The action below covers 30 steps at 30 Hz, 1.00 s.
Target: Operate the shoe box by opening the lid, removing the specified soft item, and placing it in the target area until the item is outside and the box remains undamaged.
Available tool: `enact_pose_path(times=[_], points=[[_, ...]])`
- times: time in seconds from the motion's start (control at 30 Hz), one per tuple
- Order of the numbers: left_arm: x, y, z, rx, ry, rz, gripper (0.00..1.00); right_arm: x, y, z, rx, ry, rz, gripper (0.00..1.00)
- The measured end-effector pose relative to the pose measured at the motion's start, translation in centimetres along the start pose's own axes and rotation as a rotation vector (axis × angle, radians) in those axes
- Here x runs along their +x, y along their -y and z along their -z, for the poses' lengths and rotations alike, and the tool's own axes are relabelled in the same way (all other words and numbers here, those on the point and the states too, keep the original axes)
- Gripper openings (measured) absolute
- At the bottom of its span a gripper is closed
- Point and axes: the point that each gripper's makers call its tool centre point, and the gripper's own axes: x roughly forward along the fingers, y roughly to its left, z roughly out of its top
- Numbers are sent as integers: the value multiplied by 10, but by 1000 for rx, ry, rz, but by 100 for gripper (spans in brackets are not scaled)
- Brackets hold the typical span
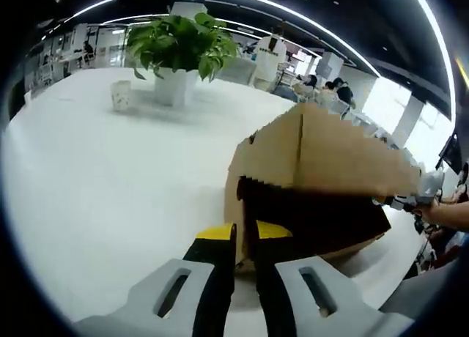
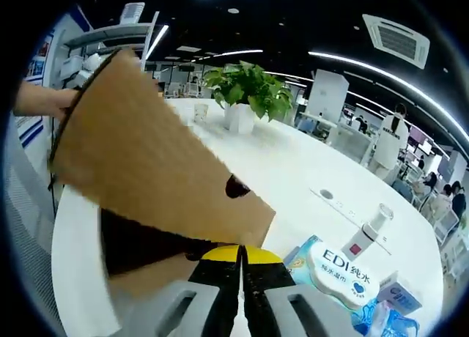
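The shoe box [image 1: 308, 183] stood right in front of your left gripper [image 1: 245, 278], its raised lid [image 2: 146, 161] barring the way above. To its left the white table [image 1: 110, 176] lay open up to the potted plant [image 1: 183, 47] and small cup [image 1: 121, 95]. On your right, the wipes pack [image 2: 341, 271] and bottle [image 2: 370, 231] crowded the table.
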Motion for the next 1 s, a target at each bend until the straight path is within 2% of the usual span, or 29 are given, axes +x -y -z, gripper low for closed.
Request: enact_pose_path(times=[0.03,0.07,0.1,0.3,0.57,0.63,0.77,0.87,1.0], points=[[0,-1,-2,32,-2,-3,6,0,-1,1,-7,-6,-2,0],[-1,-1,4,54,-39,-10,7,0,-1,1,-8,-1,-2,0],[0,3,1,41,-14,0,8,1,-1,0,2,4,1,0],[-4,5,5,54,-20,9,8,1,-4,2,3,1,-2,0],[-10,11,7,119,-31,30,10,-11,-12,5,82,-2,-24,1],[-11,11,7,142,-35,35,11,-16,-15,6,118,8,-38,6],[-14,10,8,174,-46,38,15,-27,-20,8,116,11,-65,15],[-15,11,8,204,-46,45,16,-37,-30,7,132,31,-125,22],[-15,15,7,244,-38,57,19,-48,-40,4,100,37,-163,31]])
